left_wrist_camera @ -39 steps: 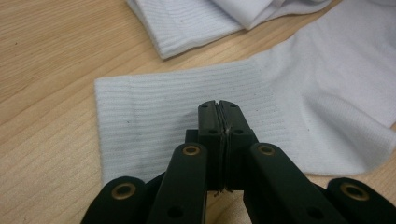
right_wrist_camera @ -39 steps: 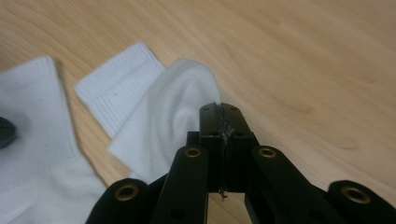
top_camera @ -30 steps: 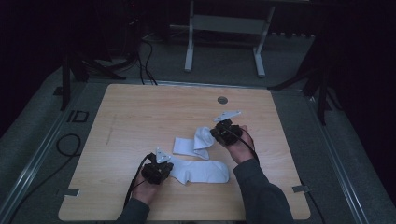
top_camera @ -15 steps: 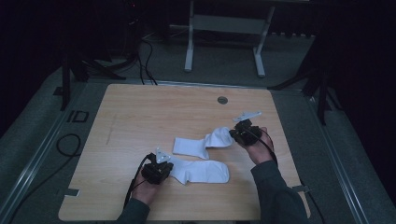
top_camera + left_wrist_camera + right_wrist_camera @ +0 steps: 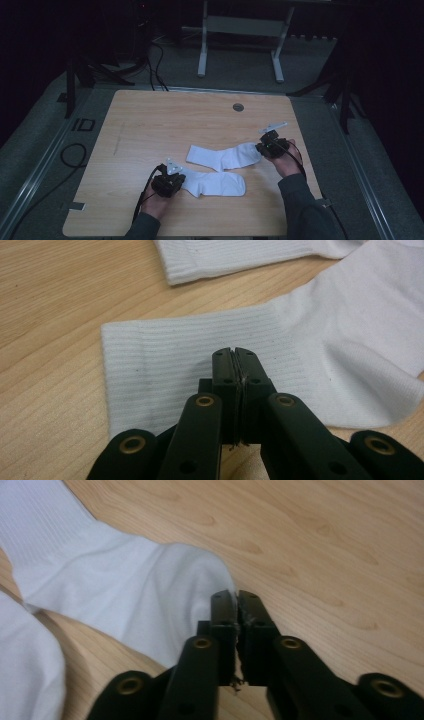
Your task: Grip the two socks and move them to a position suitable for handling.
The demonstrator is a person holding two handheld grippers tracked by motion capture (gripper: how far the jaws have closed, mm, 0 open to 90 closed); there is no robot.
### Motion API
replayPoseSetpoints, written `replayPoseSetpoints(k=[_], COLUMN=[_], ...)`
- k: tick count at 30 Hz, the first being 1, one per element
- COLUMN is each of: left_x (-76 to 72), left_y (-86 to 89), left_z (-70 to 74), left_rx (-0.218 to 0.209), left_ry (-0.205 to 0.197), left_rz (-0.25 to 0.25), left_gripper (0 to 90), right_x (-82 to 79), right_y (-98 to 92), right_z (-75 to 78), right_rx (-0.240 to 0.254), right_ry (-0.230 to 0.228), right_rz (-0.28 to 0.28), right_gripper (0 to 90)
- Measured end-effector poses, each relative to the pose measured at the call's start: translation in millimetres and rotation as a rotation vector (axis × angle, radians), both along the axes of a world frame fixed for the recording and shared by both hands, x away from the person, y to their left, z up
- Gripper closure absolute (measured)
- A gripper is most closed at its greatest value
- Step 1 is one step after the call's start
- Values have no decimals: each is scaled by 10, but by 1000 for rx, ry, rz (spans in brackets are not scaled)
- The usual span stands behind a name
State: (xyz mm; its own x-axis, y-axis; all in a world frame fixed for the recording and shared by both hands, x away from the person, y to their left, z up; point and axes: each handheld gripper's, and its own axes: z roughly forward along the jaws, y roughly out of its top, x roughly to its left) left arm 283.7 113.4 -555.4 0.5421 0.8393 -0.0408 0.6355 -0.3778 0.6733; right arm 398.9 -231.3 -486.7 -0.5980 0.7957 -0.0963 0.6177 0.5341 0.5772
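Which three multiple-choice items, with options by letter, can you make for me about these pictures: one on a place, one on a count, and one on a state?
1. Where does the right gripper hold the far sock?
A. at its toe end
B. at its ribbed cuff
C. at its middle

2. How many white socks lie on the table?
A. one
B. two
C. three

3. How do the jaws of the left gripper stand?
A. wide open
C. closed on the near sock
B. half open above it

Key: 1 A, the smooth rounded tip sits between the jaws in the right gripper view; 2 B, the high view shows a pair; 3 C, the jaws meet on ribbed fabric.
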Motion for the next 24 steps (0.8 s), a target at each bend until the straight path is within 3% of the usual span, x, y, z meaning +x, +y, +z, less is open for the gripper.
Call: replayPoseSetpoints(k=[5,19,24], left_x=[-3,-12,-10], left_y=[-2,13,14], left_z=[-1,-18,-18], left_rx=[2,-12,-18], left_ry=[-2,-14,-11], left_rz=[2,2,4], left_gripper=[884,884,884], right_x=[-23,-42,-39], right_y=[-56,-84,37], right_z=[22,111,109], right_rx=[3,19,19], right_ry=[-17,-31,-41], right_rz=[-15,1,53], right_gripper=[673,636,623])
